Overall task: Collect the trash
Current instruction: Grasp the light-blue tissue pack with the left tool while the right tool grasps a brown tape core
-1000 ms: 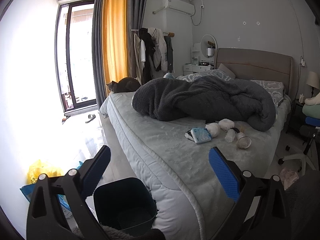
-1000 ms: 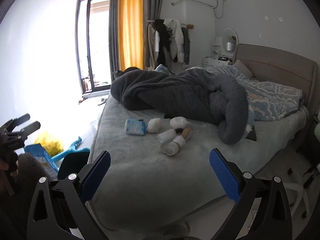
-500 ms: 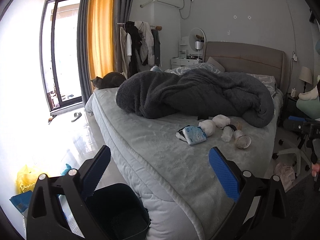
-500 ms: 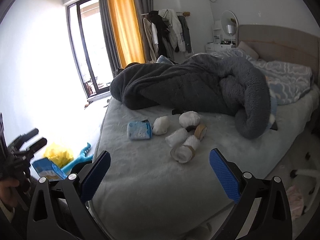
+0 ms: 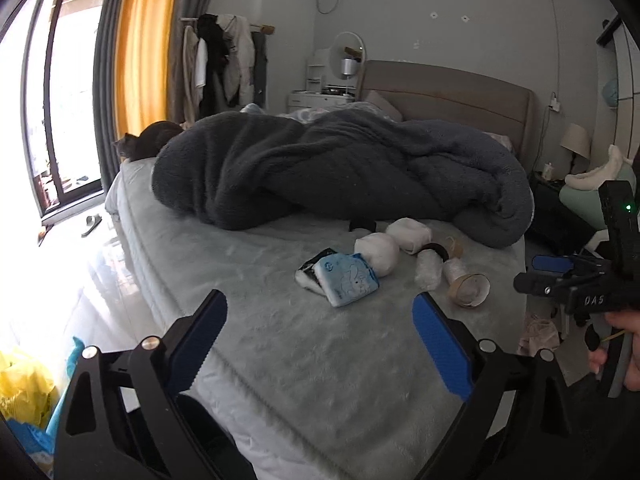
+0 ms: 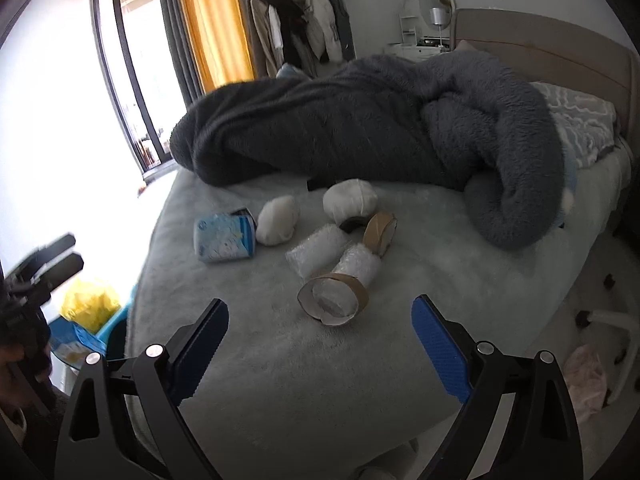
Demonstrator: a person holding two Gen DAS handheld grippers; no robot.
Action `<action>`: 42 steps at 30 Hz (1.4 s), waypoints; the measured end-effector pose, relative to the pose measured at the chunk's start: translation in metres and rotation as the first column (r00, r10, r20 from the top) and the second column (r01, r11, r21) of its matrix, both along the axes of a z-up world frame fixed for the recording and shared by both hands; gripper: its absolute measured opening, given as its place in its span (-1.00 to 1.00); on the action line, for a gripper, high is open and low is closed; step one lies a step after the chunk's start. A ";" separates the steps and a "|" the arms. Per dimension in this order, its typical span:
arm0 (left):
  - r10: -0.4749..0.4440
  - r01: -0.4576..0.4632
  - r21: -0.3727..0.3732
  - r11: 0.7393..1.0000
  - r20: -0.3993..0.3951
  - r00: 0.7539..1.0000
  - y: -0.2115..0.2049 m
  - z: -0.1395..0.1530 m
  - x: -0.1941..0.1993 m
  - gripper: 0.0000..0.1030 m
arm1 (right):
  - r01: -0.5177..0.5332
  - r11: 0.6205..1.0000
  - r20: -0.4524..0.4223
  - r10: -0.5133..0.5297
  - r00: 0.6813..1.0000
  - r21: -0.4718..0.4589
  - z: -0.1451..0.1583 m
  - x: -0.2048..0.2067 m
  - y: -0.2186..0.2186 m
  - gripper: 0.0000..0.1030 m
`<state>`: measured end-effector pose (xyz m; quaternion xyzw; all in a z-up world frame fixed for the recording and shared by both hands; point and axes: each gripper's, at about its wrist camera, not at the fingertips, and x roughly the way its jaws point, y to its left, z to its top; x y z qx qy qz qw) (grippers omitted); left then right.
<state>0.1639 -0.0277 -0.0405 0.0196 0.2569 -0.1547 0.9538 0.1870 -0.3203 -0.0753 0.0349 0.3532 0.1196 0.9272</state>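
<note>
**Operator:** Report the state of each claw.

**Inspector:** Left gripper (image 5: 320, 336): jaws wide, though they have just been closing slightly; nothing sits between the blue pads (image 5: 198, 336) and they touch nothing. It hangs over the near part of the bed (image 5: 280, 380). Right gripper (image 6: 320, 336): likewise wide, also just narrowed a little, empty, no contact with any item. A hand (image 5: 618, 344) holds it at the right edge of the left wrist view.

**Operator:** Location of the trash?

**Inspector:** All of it lies in a cluster on the pale bed cover, just in front of the dark grey blanket (image 6: 380, 120). Items:
- blue tissue pack (image 6: 225, 238), at the left of the cluster, with a dark wrapper under its far edge;
- two white wads (image 6: 277, 220), one just beside the pack, the other nearer the blanket;
- two bubble-wrap rolls (image 6: 316, 250), lying side by side;
- cardboard tape ring (image 6: 332, 300), touching the end of one roll, nearest the right gripper and ahead of its open jaws;
- second tape ring (image 6: 380, 232), standing on edge behind the rolls.

**Operator:** Other objects?

**Inspector:** A yellow bag (image 6: 90, 304) on the floor left of the bed. A cat (image 5: 150, 146) sits at the far corner.
</note>
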 end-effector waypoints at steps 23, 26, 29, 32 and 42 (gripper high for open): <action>-0.025 0.020 -0.034 0.999 -0.157 0.987 -0.037 -0.028 0.089 0.62 | 0.093 0.984 -0.104 -0.109 0.989 -0.154 -0.052 0.054 0.027 0.35; -0.015 0.008 -0.036 0.999 -0.185 0.983 -0.044 -0.035 0.096 0.61 | 0.097 0.984 -0.110 -0.114 0.987 -0.152 -0.055 0.058 0.026 0.29; 0.000 -0.002 -0.012 1.000 -0.208 0.978 -0.053 -0.044 0.101 0.57 | 0.089 0.984 -0.117 -0.107 0.987 -0.152 -0.058 0.060 0.027 0.23; 0.002 0.004 0.025 1.000 -0.211 0.977 -0.062 -0.050 0.103 0.57 | 0.073 0.988 -0.128 -0.090 0.988 -0.138 -0.061 0.061 0.029 0.14; 0.044 -0.027 0.065 0.998 -0.269 0.962 -0.078 -0.071 0.118 0.57 | 0.068 0.995 -0.117 -0.076 0.990 -0.076 -0.054 0.055 0.018 0.13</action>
